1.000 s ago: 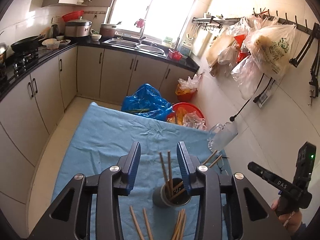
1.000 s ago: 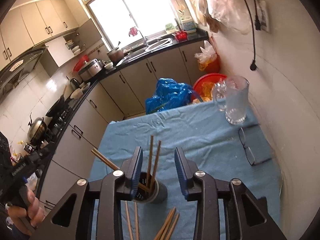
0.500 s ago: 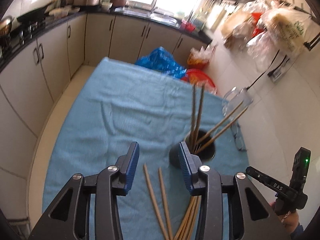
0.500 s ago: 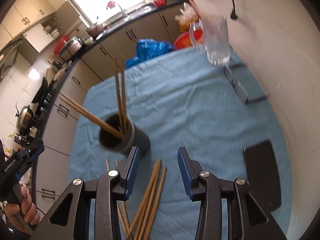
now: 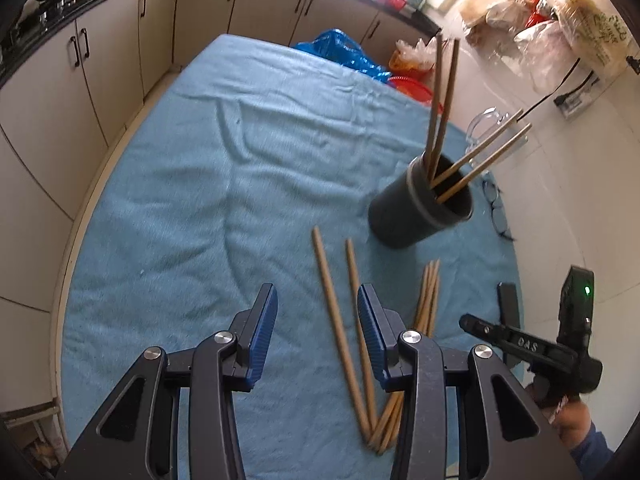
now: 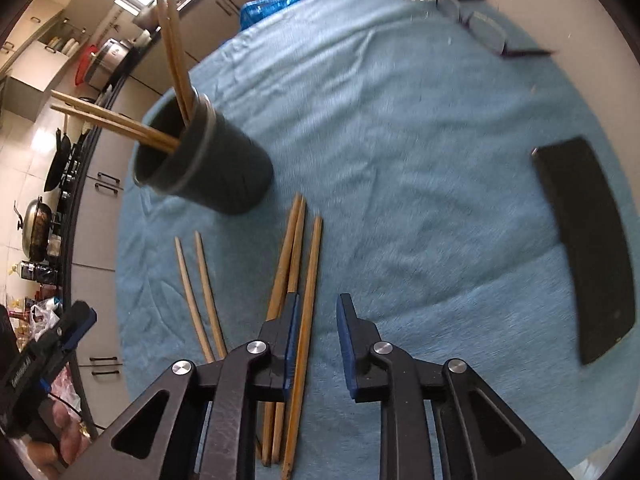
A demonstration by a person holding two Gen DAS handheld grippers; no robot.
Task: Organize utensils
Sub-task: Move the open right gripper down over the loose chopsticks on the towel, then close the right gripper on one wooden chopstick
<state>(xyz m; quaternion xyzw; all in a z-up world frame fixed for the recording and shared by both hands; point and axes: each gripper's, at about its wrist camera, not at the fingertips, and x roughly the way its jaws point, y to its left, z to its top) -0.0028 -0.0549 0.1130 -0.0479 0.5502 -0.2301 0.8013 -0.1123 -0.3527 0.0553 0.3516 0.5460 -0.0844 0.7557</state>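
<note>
Grippers have both dropped from the dark holder (image 5: pixel 420 210) toward loose chopsticks (image 6: pixel 294 264) lying on the blue-clothed surface (image 5: pixel 200 184) by its near edge. Left gripper (image 5: pixel 316 332) and right gripper (image 6: pixel 316 344) hang spread, empty; four chopsticks stand stowed, next pickup likely.

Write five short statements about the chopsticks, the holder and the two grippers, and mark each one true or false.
1. Four chopsticks stand in the dark holder. True.
2. The holder lies tipped over on the blue cloth. False: it stands upright.
3. The left gripper grips a chopstick. False: it is open and empty.
4. Loose chopsticks lie on the cloth in front of the holder. True.
5. The right gripper is shut. False: its jaws stand apart, above the loose chopsticks.
</note>
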